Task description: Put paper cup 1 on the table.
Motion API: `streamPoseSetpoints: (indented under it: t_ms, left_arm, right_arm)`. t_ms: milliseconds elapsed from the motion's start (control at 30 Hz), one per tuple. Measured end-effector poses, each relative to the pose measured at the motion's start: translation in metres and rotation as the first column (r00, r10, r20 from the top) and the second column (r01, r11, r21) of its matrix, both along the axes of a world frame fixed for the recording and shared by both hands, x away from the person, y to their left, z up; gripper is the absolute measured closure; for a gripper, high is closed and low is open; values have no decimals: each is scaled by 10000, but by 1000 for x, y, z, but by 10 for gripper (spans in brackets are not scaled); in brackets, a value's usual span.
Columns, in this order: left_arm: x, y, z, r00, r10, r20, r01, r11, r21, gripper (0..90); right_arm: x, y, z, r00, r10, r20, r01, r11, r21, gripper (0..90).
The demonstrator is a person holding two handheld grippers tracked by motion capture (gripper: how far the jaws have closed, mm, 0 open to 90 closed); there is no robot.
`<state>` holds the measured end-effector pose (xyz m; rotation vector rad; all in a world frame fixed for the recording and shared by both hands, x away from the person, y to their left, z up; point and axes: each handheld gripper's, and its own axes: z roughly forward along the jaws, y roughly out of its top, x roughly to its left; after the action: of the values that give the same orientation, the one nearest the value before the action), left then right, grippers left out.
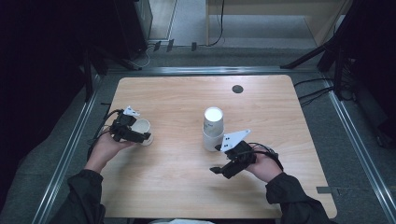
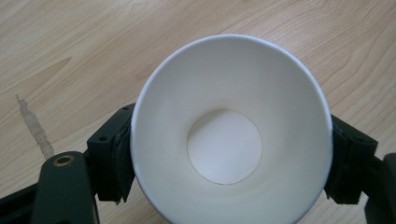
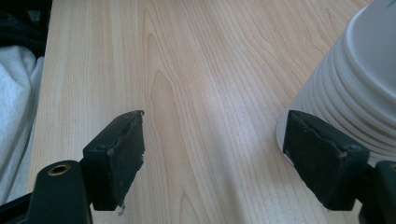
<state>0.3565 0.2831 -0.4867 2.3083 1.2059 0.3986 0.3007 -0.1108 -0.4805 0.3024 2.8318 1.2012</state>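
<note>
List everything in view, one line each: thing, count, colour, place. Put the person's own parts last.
single cup: one, white paper, mouth up, left part of table, between the left gripper's jaws
cup stack: one, white, upside down, middle of table
table: one, light wood
round hole: one, dark, far right of tabletop
left gripper: one, black, pads at the single cup's sides
right gripper: one, black, jaws open, beside the cup stack
hands: two, in dark sleeves, near edge

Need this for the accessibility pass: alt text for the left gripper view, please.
A white paper cup, empty, its open mouth facing the camera, sits between the left gripper's two black jaws, one at each side of its wall. Behind it lies a light wooden table with a small scuff mark at left.
</note>
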Motion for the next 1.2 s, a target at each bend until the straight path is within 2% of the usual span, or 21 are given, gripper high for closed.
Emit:
streamPoseSetpoints:
  t_ms: [167,467,600,633,667,800,900,967,1100,1200]
  left_arm:
    - [0,0,0,9998,-64,-165,61,9998,-194,198]
    - [0,-2,1,9996,-203,-202,199,9996,-209,147]
    - [0,0,3,9996,-164,-240,151,9985,-531,96]
    - [0,0,4,9997,-134,-227,120,9980,-621,86]
    - [-1,2,8,9997,-127,-223,108,9964,-845,82]
    - [-3,4,15,9998,-113,-159,94,9933,-1155,82]
    - [-5,4,20,9998,-190,-95,179,9940,-1077,82]
    - [-5,6,23,9998,-142,-144,123,9928,-1188,82]
    - [-10,10,35,9999,-61,97,77,9862,-1656,82]
    - [-15,10,42,9996,-25,280,75,9840,-1781,82]
  right_arm:
    - [-1,0,1,9999,30,134,-32,9999,121,212]
    - [0,-3,3,9999,-58,138,53,9995,314,212]
    - [1,-3,2,9994,-131,330,123,9996,246,202]
    - [2,-4,2,9990,-311,331,300,9989,352,197]
    - [2,-5,3,9989,-372,278,361,9986,394,190]
    - [5,-9,6,9973,-735,-27,735,9960,515,185]
    - [9,-13,10,9956,-825,-456,839,9960,302,141]
    - [12,-16,15,9915,-1019,-804,1047,9940,310,140]
    - [19,-28,24,9823,-1665,-856,1719,9833,598,140]
    - [23,-36,28,9781,-1924,-796,1964,9795,458,141]
